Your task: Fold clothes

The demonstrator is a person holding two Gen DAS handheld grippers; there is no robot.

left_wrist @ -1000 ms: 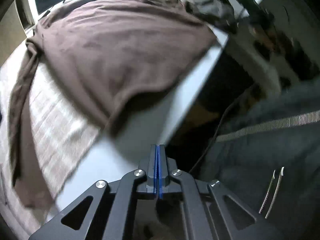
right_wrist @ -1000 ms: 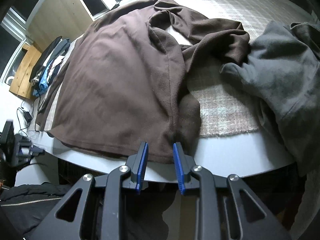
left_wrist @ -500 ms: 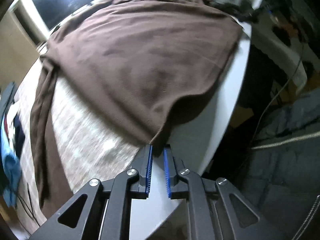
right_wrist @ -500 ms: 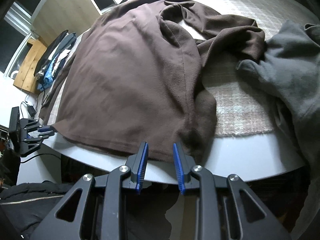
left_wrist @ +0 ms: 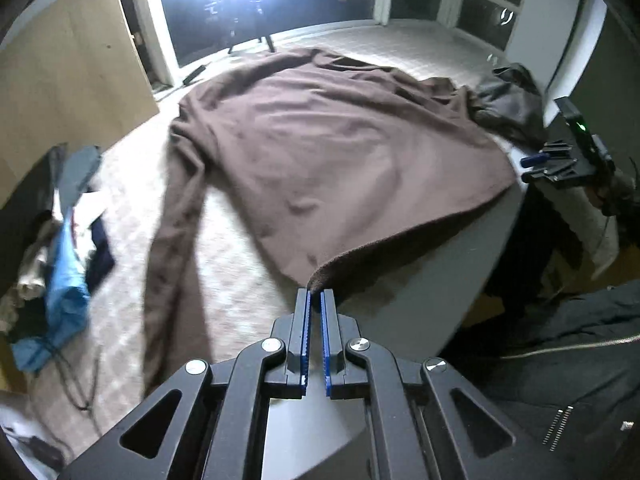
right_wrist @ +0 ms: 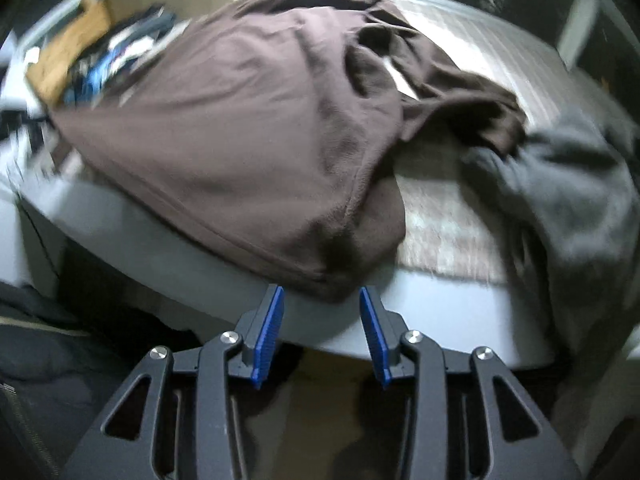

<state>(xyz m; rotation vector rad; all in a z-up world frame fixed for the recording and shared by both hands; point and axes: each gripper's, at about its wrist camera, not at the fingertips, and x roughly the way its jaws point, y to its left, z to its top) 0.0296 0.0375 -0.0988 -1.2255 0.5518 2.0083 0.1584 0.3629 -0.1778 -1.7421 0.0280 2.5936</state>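
Observation:
A brown long-sleeved top lies spread on a checked cloth over a white table. My left gripper is at its near hem corner; the jaws stand a narrow gap apart with the corner at their tips. The same top fills the right wrist view, with one sleeve bunched at the right. My right gripper is open, its fingers on either side of the other hem corner, just short of it. The right gripper also shows in the left wrist view, at the table's right edge.
A grey garment lies crumpled to the right of the brown top. A pile of clothes with a blue piece sits at the left. The white table edge runs in front of both grippers. A dark jacket is below.
My left gripper opened slightly and moved in to the near hem corner. My right gripper opened wider and moved closer to the other hem corner.

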